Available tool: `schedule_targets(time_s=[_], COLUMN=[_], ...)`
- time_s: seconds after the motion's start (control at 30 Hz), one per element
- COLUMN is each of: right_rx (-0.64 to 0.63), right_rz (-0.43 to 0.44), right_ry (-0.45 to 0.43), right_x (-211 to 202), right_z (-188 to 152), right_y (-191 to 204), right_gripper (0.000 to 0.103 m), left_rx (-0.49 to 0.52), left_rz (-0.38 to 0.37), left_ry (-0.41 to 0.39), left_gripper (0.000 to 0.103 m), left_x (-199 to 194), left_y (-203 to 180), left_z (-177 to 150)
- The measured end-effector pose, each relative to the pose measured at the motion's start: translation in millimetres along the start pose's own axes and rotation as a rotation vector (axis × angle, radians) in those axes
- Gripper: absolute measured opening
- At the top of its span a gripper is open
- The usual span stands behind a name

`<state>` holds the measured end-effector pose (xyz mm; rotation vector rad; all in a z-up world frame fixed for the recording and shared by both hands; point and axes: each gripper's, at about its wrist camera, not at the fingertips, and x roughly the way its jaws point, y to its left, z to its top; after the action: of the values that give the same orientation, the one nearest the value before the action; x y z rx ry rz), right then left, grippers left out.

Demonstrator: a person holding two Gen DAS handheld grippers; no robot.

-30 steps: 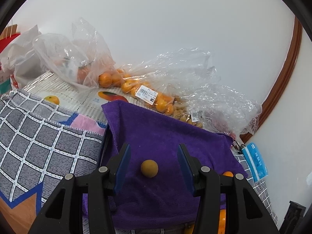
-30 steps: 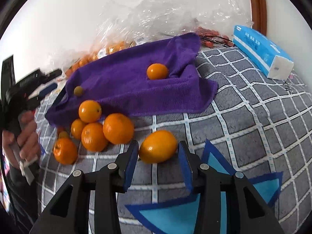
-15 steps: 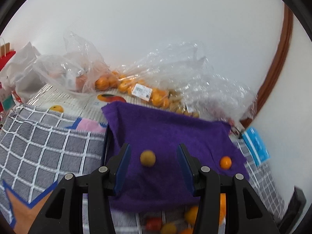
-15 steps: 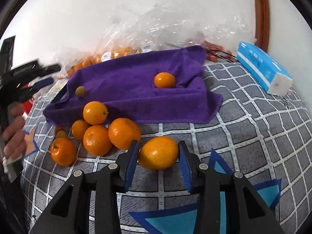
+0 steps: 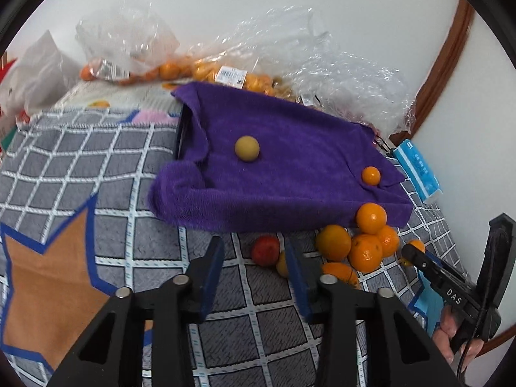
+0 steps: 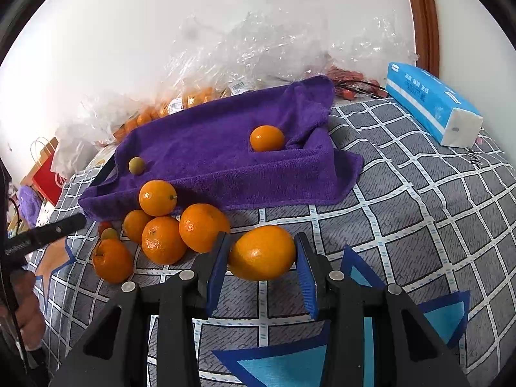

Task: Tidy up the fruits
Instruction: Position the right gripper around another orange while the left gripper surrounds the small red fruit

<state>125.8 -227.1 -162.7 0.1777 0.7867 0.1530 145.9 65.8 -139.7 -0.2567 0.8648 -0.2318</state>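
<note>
A purple towel (image 5: 290, 174) (image 6: 225, 148) lies on the checked cloth. On it sit a small tan fruit (image 5: 247, 148) (image 6: 136, 165) and a small orange (image 5: 371, 175) (image 6: 267, 138). Several oranges (image 6: 180, 225) (image 5: 358, 245) are heaped in front of the towel, with a small red fruit (image 5: 265, 251) beside them. My right gripper (image 6: 262, 266) has a large orange (image 6: 262, 253) between its pads, both pads touching its sides. My left gripper (image 5: 254, 274) is open and empty, above the cloth in front of the towel, with the red fruit just ahead.
Clear plastic bags of small oranges (image 5: 225, 74) (image 6: 200, 93) lie behind the towel against the wall. A blue tissue pack (image 6: 432, 103) (image 5: 419, 171) lies at the right. A red paper bag (image 6: 45, 174) stands far left.
My left gripper has drawn back from the tan fruit on the towel and now hangs over the cloth. My right gripper has moved in so the large orange sits between its pads.
</note>
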Motion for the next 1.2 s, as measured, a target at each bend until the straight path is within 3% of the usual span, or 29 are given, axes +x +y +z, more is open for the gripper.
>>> schedule_targets(time_s=[0.2, 0.33, 0.47, 0.6, 0.7, 0.97, 1.2], right_rx=[0.000, 0.000, 0.001, 0.005, 0.006, 0.005, 0.008], right_rz=[0.002, 0.003, 0.005, 0.005, 0.007, 0.007, 0.012], right_ry=[0.001, 0.004, 0.006, 0.010, 0.011, 0.020, 0.028], right_x=[-1, 0, 0, 1, 1, 3, 6], right_z=[-1, 0, 0, 0, 0, 0, 0], right_y=[1, 1, 1, 1, 1, 1, 0], right_gripper=[0.041, 0.041, 0.041, 0.041, 0.041, 0.041, 0.041], left_rx=[-0.013, -0.013, -0.035, -0.076, -0.098, -0.137, -0.060], left_rz=[-0.031, 0.010, -0.007, -0.043, -0.053, -0.032, 0.034], left_ry=[0.020, 0.036, 0.051, 0.055, 0.047, 0.031, 0.023], left_gripper=[0.031, 0.031, 0.031, 0.019, 0.019, 0.019, 0.020], left_x=[7, 16, 21, 21, 16, -7, -2], left_y=[-4, -5, -2, 5, 10, 27, 22], left_z=[3, 5, 3, 5, 6, 3, -9])
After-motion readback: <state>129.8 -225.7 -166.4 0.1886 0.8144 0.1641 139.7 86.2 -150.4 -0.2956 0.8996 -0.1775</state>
